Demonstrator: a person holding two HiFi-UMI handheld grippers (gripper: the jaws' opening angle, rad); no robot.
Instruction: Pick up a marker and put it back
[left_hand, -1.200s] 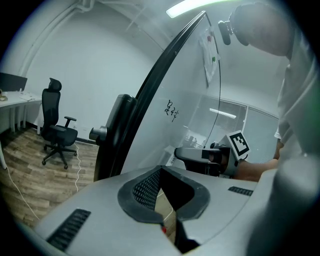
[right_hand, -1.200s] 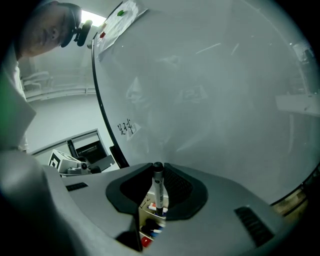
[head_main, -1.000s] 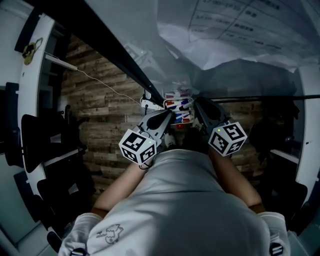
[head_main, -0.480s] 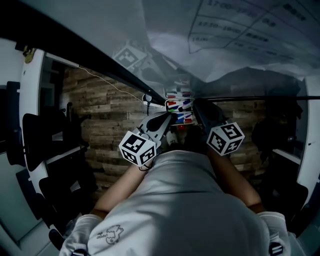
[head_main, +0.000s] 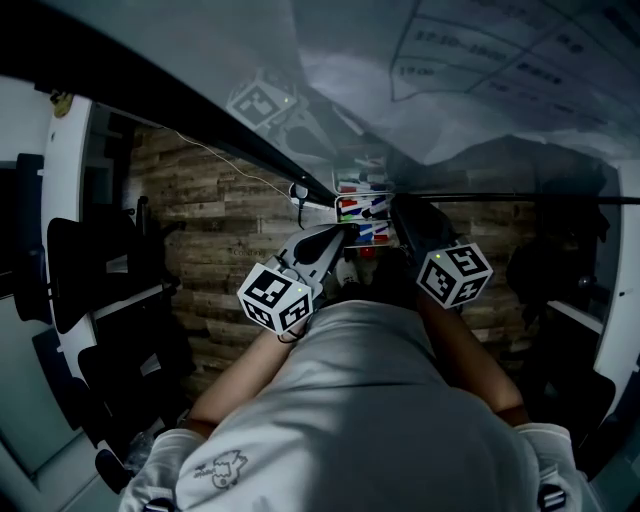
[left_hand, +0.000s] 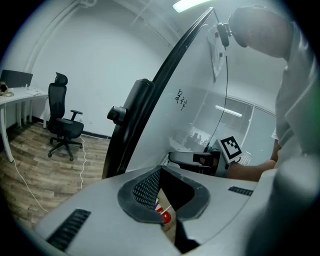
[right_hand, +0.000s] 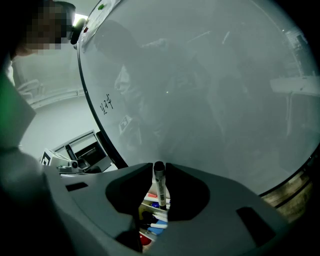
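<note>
Between the dark, curved jaws of the right gripper (right_hand: 159, 196) stands a black marker (right_hand: 159, 181), a slim cylinder held upright with its rounded cap end uppermost. Both jaws are closed against its barrel. Directly below it, past the jaw tips, lies the white marker tray (right_hand: 146, 199), a shallow rectangular holder containing the spare markers (right_hand: 152, 225) with red and blue parts.

The head view shows the tray (head_main: 339, 212) mounted at the lower edge of the whiteboard (head_main: 330, 90), with the right gripper (head_main: 405, 215) against the tray's right side and the left gripper (head_main: 340, 235) just beside its lower left corner. Each gripper carries a cube faced with black-and-white square markers.

The left gripper (left_hand: 164, 202) holds nothing. Its jaws stand a narrow gap apart, and the left pad (left_hand: 147, 189) has a fine mesh texture. Through the gap a red rounded cap (left_hand: 165, 217) is visible.

The whiteboard (right_hand: 210, 90) has a smooth, glossy grey surface that carries reflections and a small handwritten mark (right_hand: 106, 104). Its frame (left_hand: 165, 85) is a black, matte bar.

The floor (head_main: 220, 230) is wood plank with a visible grain. A black office chair (left_hand: 62, 125) on castors stands well apart from the board.
</note>
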